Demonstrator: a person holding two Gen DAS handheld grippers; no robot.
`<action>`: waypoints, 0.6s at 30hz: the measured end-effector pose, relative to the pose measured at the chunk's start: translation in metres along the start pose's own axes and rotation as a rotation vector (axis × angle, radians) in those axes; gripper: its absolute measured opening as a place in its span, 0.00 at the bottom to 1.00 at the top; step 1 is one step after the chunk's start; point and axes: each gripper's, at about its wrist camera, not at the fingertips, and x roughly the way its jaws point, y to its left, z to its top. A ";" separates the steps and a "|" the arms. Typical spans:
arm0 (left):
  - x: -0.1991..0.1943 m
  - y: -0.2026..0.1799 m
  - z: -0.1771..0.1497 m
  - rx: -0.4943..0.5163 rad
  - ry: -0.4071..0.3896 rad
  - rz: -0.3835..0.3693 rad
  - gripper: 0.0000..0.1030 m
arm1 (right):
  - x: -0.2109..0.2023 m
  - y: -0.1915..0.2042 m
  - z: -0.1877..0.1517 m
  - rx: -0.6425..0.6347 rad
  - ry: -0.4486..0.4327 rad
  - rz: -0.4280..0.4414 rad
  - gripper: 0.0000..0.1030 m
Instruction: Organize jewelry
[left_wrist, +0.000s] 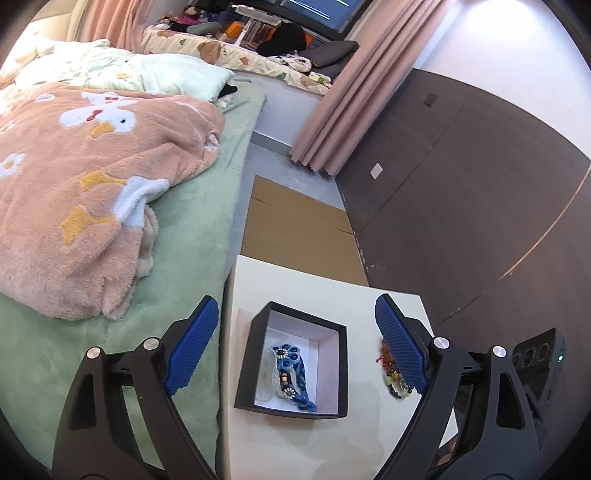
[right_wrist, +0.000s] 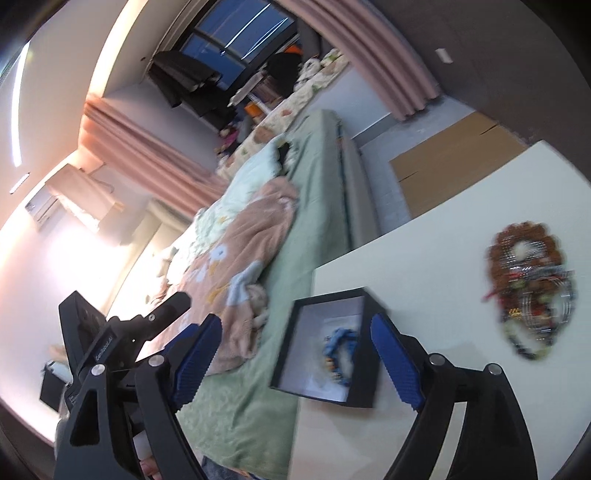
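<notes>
A blue braided bracelet (left_wrist: 293, 373) lies inside the black box (left_wrist: 258, 402) on the white table (left_wrist: 332, 443); the left gripper (left_wrist: 291, 350) and right gripper (right_wrist: 295, 363) both stand spread and empty over the box. A heap of beaded jewelry (right_wrist: 532, 291) lies right of the box, well apart. Judged step: 1 piece stowed; next, reach and pinch a strand from the heap.

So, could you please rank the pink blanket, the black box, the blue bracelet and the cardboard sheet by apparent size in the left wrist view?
1. pink blanket
2. cardboard sheet
3. black box, though it sits nearer the camera
4. blue bracelet, inside the box
</notes>
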 end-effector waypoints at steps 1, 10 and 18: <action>0.001 -0.003 -0.001 0.006 0.002 -0.001 0.84 | -0.008 -0.004 0.001 -0.002 -0.015 -0.033 0.85; 0.018 -0.037 -0.018 0.085 0.047 -0.016 0.84 | -0.065 -0.054 0.016 0.061 -0.081 -0.254 0.93; 0.039 -0.074 -0.034 0.155 0.094 -0.050 0.84 | -0.081 -0.096 0.020 0.180 -0.045 -0.363 0.93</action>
